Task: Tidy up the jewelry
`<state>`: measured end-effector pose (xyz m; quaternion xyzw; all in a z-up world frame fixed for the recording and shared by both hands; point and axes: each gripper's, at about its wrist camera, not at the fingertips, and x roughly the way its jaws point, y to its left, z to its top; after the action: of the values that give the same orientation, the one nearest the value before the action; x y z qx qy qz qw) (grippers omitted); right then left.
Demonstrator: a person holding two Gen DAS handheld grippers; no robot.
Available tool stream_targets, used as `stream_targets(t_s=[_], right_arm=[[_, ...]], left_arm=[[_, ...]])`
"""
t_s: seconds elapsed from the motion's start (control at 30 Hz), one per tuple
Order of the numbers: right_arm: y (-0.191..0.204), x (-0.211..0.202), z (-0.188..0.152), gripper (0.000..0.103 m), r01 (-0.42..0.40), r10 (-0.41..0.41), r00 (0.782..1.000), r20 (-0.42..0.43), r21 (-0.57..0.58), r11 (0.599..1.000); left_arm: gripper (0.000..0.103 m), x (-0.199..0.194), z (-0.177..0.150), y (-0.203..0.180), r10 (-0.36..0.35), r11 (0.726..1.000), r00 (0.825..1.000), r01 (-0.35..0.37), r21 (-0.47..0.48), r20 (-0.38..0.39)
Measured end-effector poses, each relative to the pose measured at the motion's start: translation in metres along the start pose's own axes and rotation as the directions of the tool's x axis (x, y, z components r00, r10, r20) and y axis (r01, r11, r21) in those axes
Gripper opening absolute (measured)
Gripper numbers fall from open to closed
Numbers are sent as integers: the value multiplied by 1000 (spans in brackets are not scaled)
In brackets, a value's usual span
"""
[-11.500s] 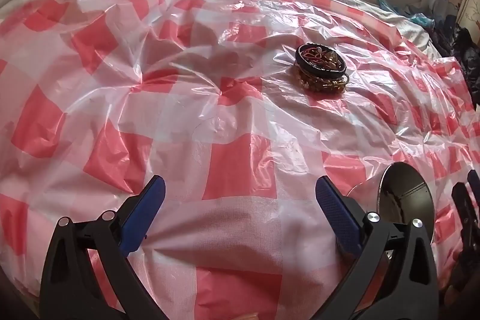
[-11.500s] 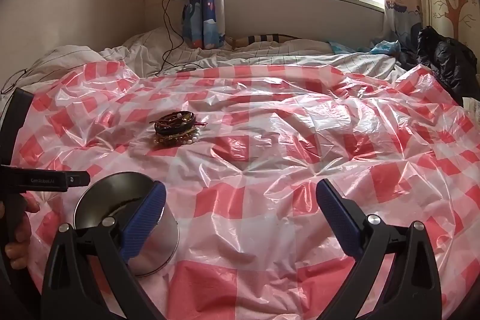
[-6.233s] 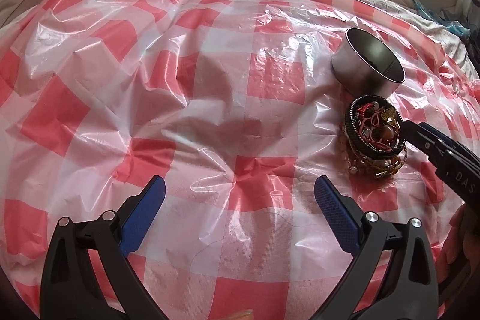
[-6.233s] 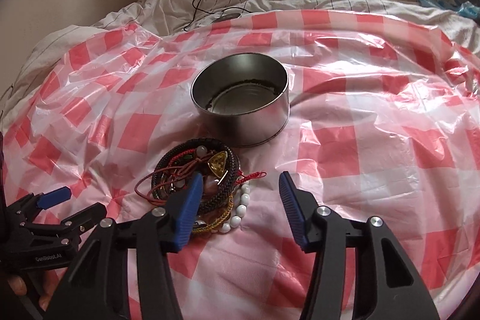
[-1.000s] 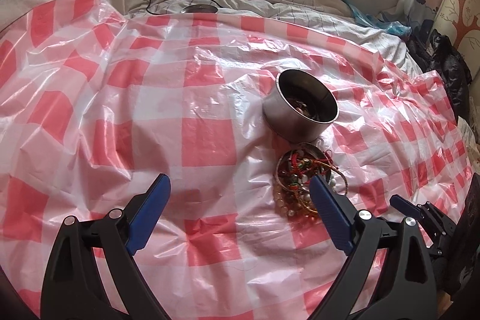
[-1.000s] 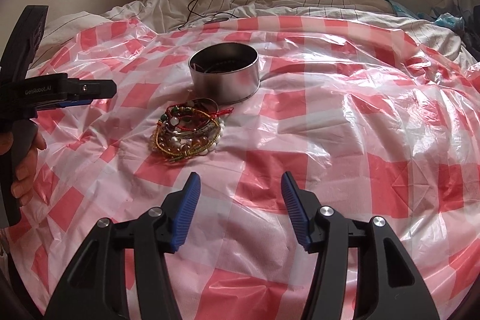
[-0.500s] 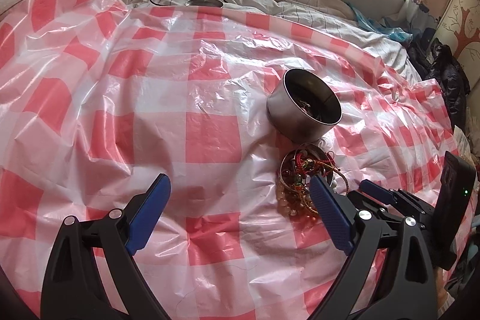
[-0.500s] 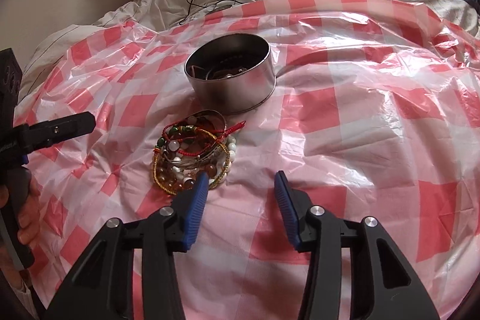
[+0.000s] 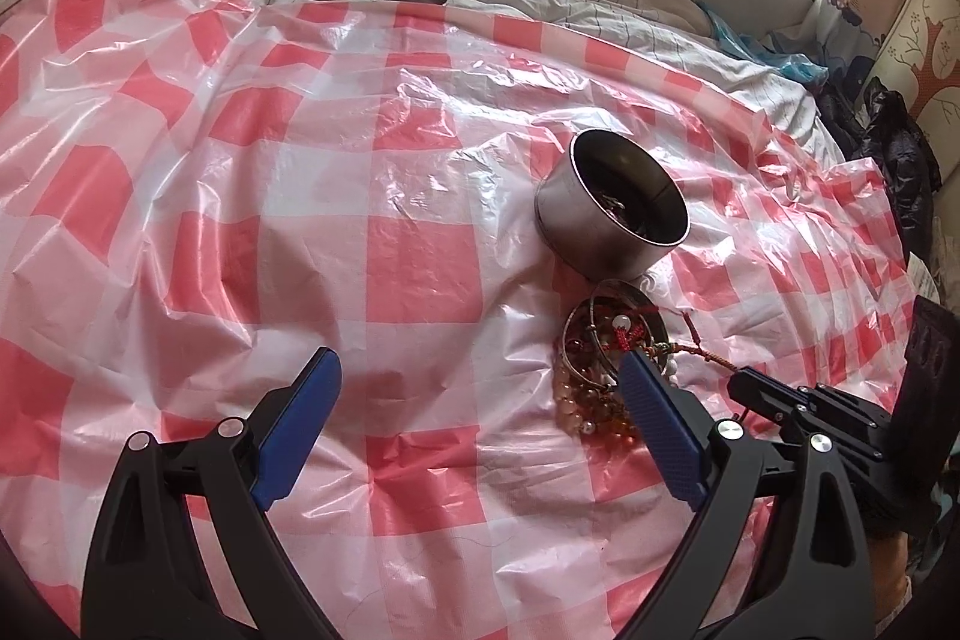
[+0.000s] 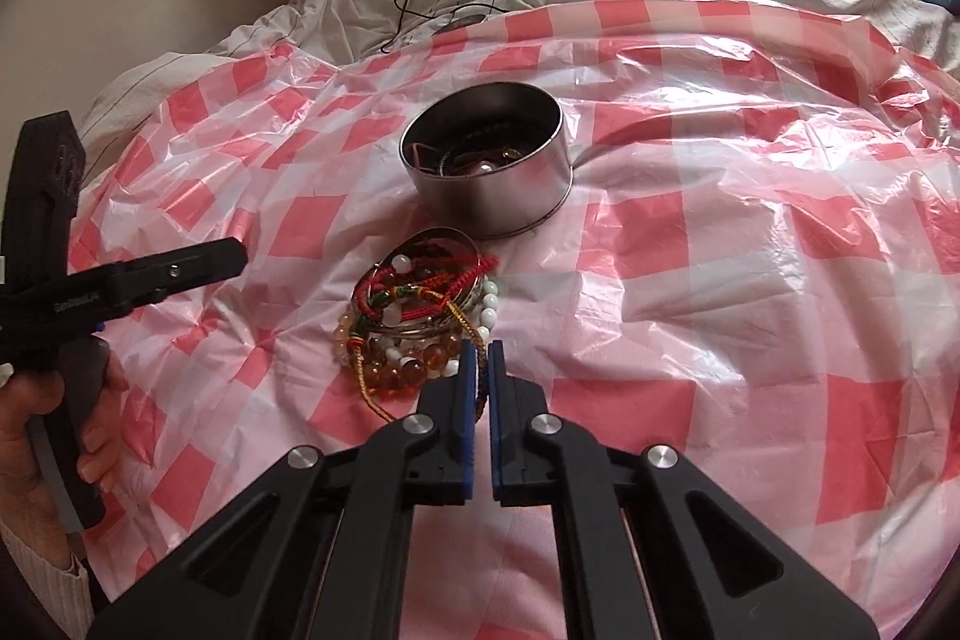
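With the left hand-held gripper [image 9: 474,421] spread wide and idle, we clamp our right hand-held gripper [image 10: 478,349] on what looks like a braided cord [image 10: 474,334] at the bracelet pile [image 10: 420,322] just before the metal tin [image 10: 486,160], likely to lift it in.

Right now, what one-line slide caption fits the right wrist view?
Right gripper fingers shut on a braided cord from the bracelet pile beside the round metal tin on a red-checked plastic sheet.
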<state>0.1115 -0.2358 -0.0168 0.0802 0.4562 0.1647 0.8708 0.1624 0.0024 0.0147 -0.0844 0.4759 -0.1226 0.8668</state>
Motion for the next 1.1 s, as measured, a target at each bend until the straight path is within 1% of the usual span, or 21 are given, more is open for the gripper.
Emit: stream_targets(t_s=[0.13,0.17,0.2,0.23,0.27,0.3,0.33,0.37,0.4,0.43,0.5,0.6,0.67,0.77,0.8,0.87,0.9,0.97,1.0,1.03,1.1], right_arm=[[3,-14,-7,4,-16,15,1000,-25,-7,1000],[2,-17,-11,4,-22,21,999,-40,-7,1000],[0,-20,-15,4,-46,46,997,-55,6,999],[-3,-25,-20,4,-103,106,992,-63,39,994],[-6,-30,-26,4,-175,180,982,-65,70,982],[-6,-36,-32,4,-180,185,980,-72,70,981],[-3,-41,-39,4,-90,91,992,-83,15,996],[-1,-41,-45,4,21,-26,995,-93,-54,998],[-6,-36,-52,4,73,-81,990,-114,-73,995],[-16,-30,-57,4,65,-70,987,-146,-33,997],[-29,-26,-60,4,26,-19,987,-163,39,999],[-28,-29,-58,4,29,-26,989,-143,23,999],[-27,-28,-60,4,29,-25,988,-153,21,999],[-26,-24,-61,4,32,-29,986,-167,18,999],[-25,-23,-61,4,34,-32,985,-168,13,999],[-24,-23,-62,4,40,-38,984,-172,6,999],[-24,-22,-62,4,43,-43,984,-175,0,999],[-22,-20,-63,4,51,-52,982,-179,-14,999],[-21,-20,-63,4,55,-58,982,-180,-21,998],[-20,-19,-63,4,59,-63,981,-182,-27,998],[-20,-18,-63,4,62,-67,981,-184,-31,998]], left_arm=[[90,6,-4,-15,-90,995,995,91,39,-39],[90,8,-5,-18,-102,993,994,104,46,-49],[90,8,-6,-21,-111,992,992,114,51,-56],[90,9,-7,-23,-131,990,989,134,50,-66],[90,9,-8,-23,-155,987,985,158,41,-73],[90,9,-8,-23,-176,983,981,179,31,-77],[90,9,-9,-24,-190,981,979,193,26,-80],[90,9,-10,-25,-197,979,977,200,27,-86],[90,10,-11,-28,-198,979,976,202,36,-95],[90,12,-13,-31,-199,977,974,205,51,-107],[90,16,-17,-41,-217,970,966,230,82,-139],[90,22,-27,-61,-253,949,946,284,139,-202],[90,25,-34,-77,-250,938,943,292,188,-219],[90,28,-43,-95,-214,937,958,256,236,-189],[90,29,-46,-101,-194,935,965,237,265,-179],[90,30,-52,-113,-134,929,981,174,327,-140],[90,31,-54,-118,-126,924,984,164,345,-129],[89,32,-56,-121,-138,929,983,170,328,-118],[85,34,-55,-119,-164,934,979,194,300,-123],[80,37,-54,-118,-199,938,971,228,262,-134],[74,43,-52,-111,-277,940,950,299,164,-147]])
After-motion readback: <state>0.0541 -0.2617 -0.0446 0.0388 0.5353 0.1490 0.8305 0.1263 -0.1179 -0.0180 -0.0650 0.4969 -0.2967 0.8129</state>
